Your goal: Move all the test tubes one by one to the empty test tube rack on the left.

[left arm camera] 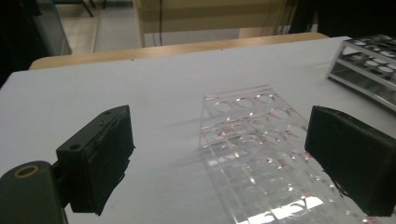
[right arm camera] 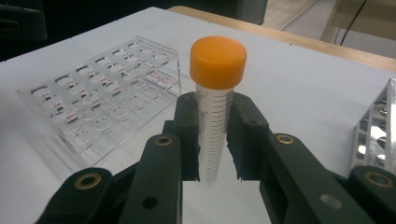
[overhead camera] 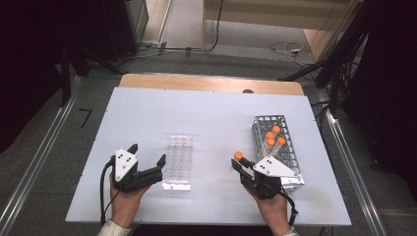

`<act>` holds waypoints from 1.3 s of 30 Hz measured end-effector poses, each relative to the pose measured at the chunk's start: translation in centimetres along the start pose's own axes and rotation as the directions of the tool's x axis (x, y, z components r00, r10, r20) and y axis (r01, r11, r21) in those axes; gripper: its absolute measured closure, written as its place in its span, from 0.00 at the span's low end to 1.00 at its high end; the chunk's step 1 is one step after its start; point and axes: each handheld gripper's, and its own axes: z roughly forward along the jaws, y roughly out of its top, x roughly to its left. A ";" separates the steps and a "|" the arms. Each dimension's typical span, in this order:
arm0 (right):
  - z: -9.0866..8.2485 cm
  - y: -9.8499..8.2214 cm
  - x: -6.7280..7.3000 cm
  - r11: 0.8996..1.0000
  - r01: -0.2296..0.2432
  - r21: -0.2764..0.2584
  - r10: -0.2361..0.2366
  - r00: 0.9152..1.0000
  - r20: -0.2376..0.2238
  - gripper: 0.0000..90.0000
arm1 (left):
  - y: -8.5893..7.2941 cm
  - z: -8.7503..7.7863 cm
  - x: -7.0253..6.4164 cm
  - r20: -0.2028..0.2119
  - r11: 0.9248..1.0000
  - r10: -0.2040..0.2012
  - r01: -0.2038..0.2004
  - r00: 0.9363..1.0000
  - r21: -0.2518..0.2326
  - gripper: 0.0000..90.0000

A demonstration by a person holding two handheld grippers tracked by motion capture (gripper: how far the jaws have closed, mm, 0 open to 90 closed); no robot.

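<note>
A clear acrylic tube rack [overhead camera: 178, 160] lies empty in the middle of the white table. My left gripper [overhead camera: 147, 154] hovers just left of it, jaws wide open with nothing between the pads. In the left gripper view the clear rack [left arm camera: 261, 154] lies ahead, partly between the open jaws of the left gripper [left arm camera: 219, 158]. My right gripper [overhead camera: 242, 165] is shut on a tube with an orange cap [overhead camera: 238, 156], held upright between the two racks. In the right gripper view the tube [right arm camera: 218, 60] stands between the pads of the right gripper [right arm camera: 215, 135], with the clear rack [right arm camera: 102, 102] to its left.
A metal rack [overhead camera: 263, 120] at the right holds three orange-capped tubes [overhead camera: 274, 136]; its edge shows as the metal rack [left arm camera: 369, 65] and the metal rack [right arm camera: 378, 135]. The white table top [overhead camera: 206, 113] has a wooden strip [overhead camera: 206, 82] at the far edge. Cables lie on the floor beyond.
</note>
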 end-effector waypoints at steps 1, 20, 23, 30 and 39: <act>0.2 0.0 0.1 1.000 0.004 0.002 -0.004 1.000 -0.004 0.81 | 0.1 0.1 -0.2 0.009 1.000 0.000 0.000 1.000 0.000 0.12; 3.1 0.4 1.6 0.998 0.040 0.038 -0.038 0.999 -0.038 0.81 | 2.0 2.8 -5.6 0.229 0.998 0.047 -0.057 0.972 0.040 0.22; 3.2 0.4 1.9 0.998 0.051 0.041 -0.050 0.998 -0.038 0.81 | 2.3 3.3 -6.8 0.280 0.997 0.044 -0.059 0.959 0.045 0.24; 3.3 0.3 2.1 0.997 0.060 0.044 -0.058 0.997 -0.045 0.81 | 2.9 4.3 -8.7 0.367 0.997 0.055 -0.073 0.928 0.035 0.35; 3.5 0.2 2.5 0.996 0.073 0.047 -0.070 0.996 -0.056 0.81 | 2.9 5.2 -10.2 0.433 0.995 0.071 -0.095 0.898 0.033 0.57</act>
